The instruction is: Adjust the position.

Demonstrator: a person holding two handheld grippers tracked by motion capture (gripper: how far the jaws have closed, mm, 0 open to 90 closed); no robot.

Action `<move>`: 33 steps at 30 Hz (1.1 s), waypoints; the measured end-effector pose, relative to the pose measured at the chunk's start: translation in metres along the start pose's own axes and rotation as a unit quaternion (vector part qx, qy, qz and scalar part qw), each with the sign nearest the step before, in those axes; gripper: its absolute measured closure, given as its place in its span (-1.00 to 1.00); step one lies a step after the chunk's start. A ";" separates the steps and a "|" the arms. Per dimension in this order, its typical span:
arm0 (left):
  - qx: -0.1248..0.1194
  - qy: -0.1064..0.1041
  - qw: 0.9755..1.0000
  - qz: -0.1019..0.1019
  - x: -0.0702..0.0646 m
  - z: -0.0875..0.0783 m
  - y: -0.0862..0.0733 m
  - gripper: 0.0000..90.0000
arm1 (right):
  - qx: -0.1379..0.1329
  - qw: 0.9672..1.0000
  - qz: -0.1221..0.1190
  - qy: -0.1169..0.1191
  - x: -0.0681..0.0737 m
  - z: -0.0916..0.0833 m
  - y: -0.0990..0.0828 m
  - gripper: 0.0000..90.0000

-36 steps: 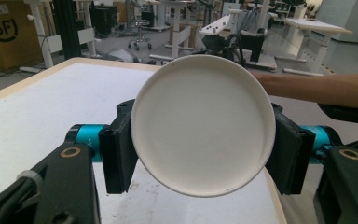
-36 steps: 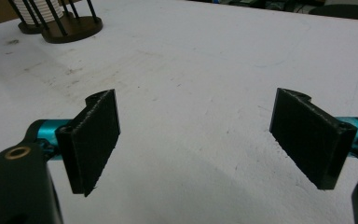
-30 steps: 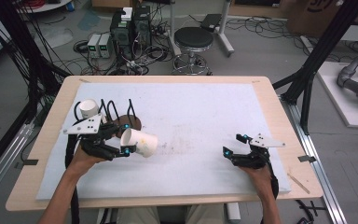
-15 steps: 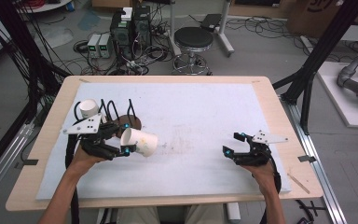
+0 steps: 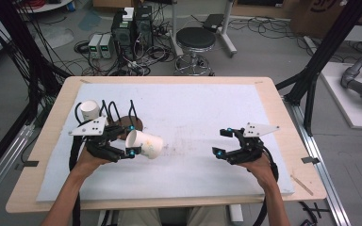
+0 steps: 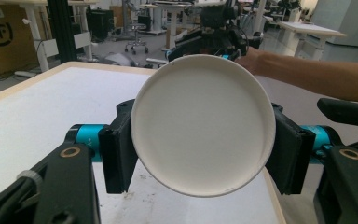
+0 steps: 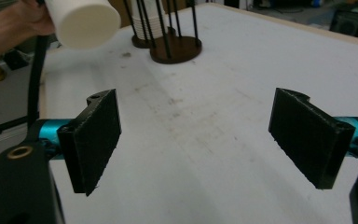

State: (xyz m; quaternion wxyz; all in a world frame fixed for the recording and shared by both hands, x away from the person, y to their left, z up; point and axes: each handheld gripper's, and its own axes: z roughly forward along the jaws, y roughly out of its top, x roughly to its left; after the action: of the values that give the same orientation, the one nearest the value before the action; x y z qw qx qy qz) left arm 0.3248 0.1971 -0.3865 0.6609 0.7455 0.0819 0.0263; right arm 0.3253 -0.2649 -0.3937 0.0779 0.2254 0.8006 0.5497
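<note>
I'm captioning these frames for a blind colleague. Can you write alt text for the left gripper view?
A white paper cup is clamped sideways between the left gripper's two black jaws, its round bottom facing the camera. Below lies the white table mat; beyond the cup, the person's other forearm reaches in from the right.

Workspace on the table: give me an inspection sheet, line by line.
Surface: white mat over a wooden table, with faint smudges near its middle.
Job's things: white paper cup held on its side, base toward the left gripper's camera; wire cup rack on a dark round base; another white cup at the mat's far left corner.
Clutter: nothing seen on the mat.
Grippers: left gripper shut on the paper cup; right gripper open, nothing between its jaws.
Cables: one black cable trails from the left gripper, another black cable from the right.
Surroundings: stool, computer towers, loose floor wiring.
</note>
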 end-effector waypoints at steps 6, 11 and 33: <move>-0.006 -0.004 1.000 0.000 -0.001 0.007 0.000 -0.21 | 0.010 0.999 -0.021 0.024 0.007 0.007 0.024 -0.62; -0.009 -0.006 1.000 -0.003 -0.001 0.010 -0.001 -0.21 | 0.017 0.998 -0.037 0.049 0.010 0.015 0.039 -0.62; -0.019 -0.020 1.000 -0.007 -0.001 0.027 -0.002 -0.21 | 0.060 0.986 -0.086 0.126 0.024 0.068 0.079 -0.62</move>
State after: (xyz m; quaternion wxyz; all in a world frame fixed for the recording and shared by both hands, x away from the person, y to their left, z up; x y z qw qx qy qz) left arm 0.3280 0.1705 -0.3921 0.6768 0.7324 0.0739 0.0084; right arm 0.3509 -0.1733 -0.3449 0.0095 0.0890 0.8521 0.5157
